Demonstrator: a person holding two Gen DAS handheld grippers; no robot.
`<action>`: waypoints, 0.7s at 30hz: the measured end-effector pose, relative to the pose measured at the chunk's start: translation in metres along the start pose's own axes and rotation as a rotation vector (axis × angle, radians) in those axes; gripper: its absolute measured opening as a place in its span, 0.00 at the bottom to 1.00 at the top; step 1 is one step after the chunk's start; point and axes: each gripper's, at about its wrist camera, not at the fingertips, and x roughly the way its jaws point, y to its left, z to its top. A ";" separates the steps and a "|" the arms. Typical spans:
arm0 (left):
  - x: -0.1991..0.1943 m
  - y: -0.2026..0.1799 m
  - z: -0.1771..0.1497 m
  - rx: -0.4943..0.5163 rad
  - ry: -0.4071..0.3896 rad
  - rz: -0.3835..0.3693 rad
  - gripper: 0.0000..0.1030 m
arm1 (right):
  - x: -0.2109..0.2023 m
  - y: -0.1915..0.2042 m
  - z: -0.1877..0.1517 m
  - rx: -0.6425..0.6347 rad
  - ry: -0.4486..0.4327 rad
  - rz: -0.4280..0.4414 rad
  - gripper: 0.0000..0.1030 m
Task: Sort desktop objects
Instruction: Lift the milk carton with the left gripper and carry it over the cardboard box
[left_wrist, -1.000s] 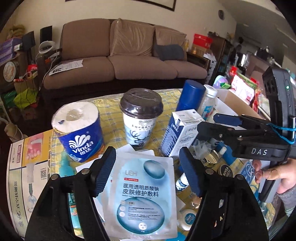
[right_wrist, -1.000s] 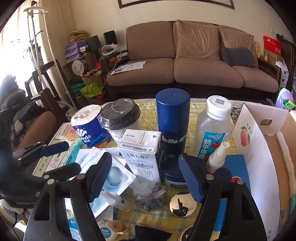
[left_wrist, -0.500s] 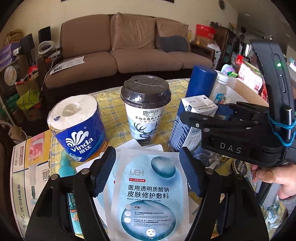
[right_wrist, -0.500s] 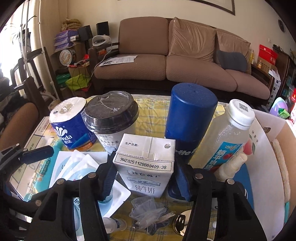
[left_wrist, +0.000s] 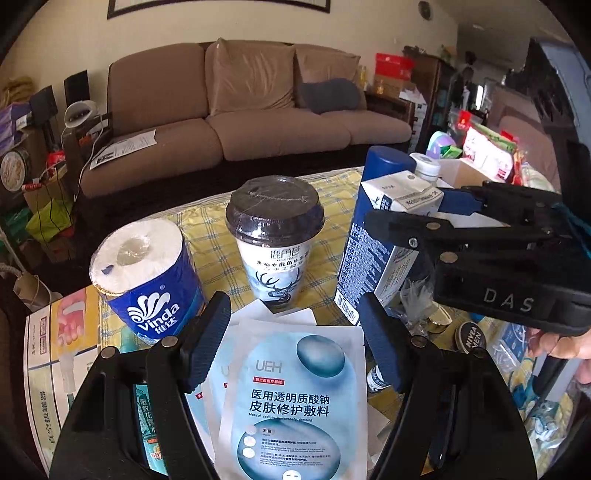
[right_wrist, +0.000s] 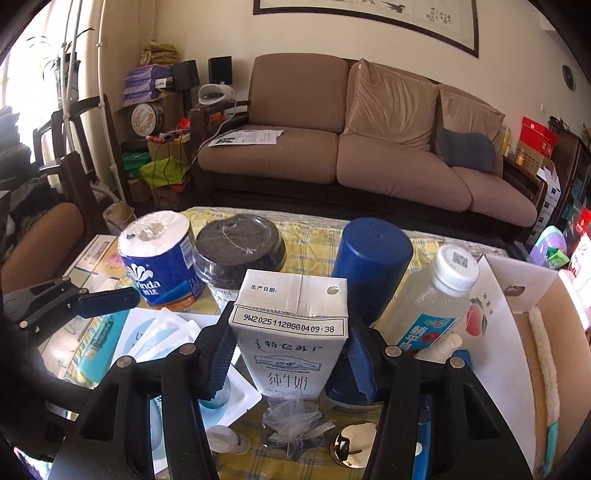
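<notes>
The right tongs (right_wrist: 290, 354) are pinching the milk carton (right_wrist: 291, 332), one ribbed blue pad pressed flat on each broad side just under the folded top, a sensible hold since the stiff, flat-walled box gives the pads square faces to bear on. The carton stands upright near the middle of the surface (right_wrist: 306, 236), which is covered by a yellow checked cloth. Close behind it are a tall blue can (right_wrist: 373, 258) with a smooth domed cap and a clear plastic bottle (right_wrist: 439, 306) that leans toward the open cardboard box (right_wrist: 517, 306) at the right edge, probably the place things are sorted into.

The left tongs (left_wrist: 293, 341) are spread with nothing between the pads, hovering over a fan of glossy, limp face-mask sachets (left_wrist: 295, 391) at the near edge. Beyond them stand a film-wrapped toilet roll (left_wrist: 144, 273), soft and round, and a tapered paper cup (left_wrist: 275, 236) with a dark plastic lid.
</notes>
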 end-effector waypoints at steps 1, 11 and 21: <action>-0.002 -0.003 0.003 0.012 -0.008 -0.003 0.71 | -0.005 -0.001 0.004 0.001 -0.007 0.005 0.55; -0.047 -0.063 0.040 0.271 -0.164 -0.018 0.98 | -0.084 -0.020 0.047 0.041 -0.040 0.150 0.55; -0.072 -0.146 0.083 0.274 -0.213 -0.262 0.43 | -0.172 -0.077 0.059 0.036 -0.035 0.172 0.54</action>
